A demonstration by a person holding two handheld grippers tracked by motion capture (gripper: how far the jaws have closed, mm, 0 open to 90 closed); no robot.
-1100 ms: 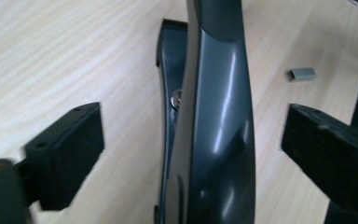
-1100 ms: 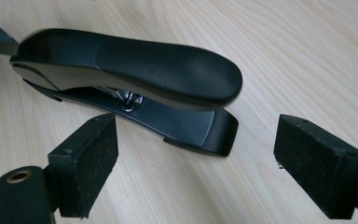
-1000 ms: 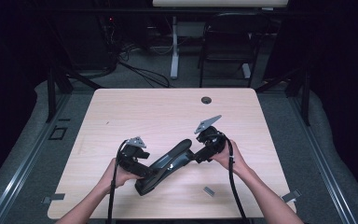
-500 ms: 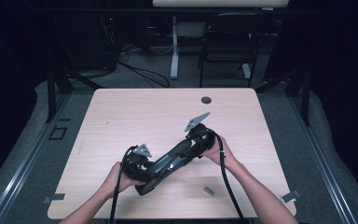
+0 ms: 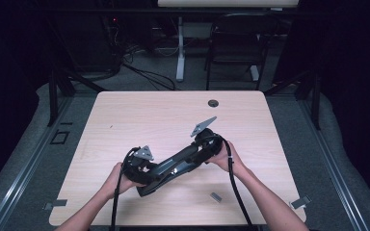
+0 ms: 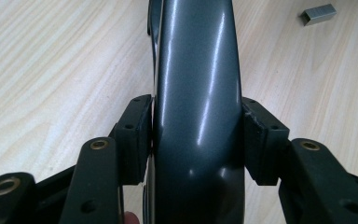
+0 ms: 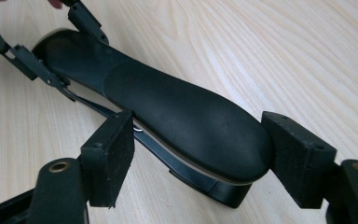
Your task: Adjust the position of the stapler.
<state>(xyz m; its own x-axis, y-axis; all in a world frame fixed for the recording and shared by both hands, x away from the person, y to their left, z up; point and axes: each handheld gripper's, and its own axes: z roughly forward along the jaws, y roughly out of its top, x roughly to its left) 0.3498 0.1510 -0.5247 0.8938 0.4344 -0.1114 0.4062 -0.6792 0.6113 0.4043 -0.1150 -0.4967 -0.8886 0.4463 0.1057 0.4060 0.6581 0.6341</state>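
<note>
Stapler held at both ends by two grippers, near front of worktop.

A long dark stapler (image 5: 173,166) lay diagonally over the light wooden worktop (image 5: 125,115), toward the person's side and about mid-width. The left gripper (image 5: 142,166) had its jaws pressed against both sides of the glossy grey body at the nearer, lower end; in the left gripper view both pads (image 6: 133,137) touched the stapler (image 6: 198,112). The right gripper (image 5: 207,144) sat at the farther end; in the right gripper view its jaws stood on either side of the rounded black tip (image 7: 186,130), the left pad (image 7: 109,158) against the metal base rail, the right pad touching the tip. A small block of staples (image 5: 216,197) lay on the worktop near the front edge, apart from the stapler.
</note>
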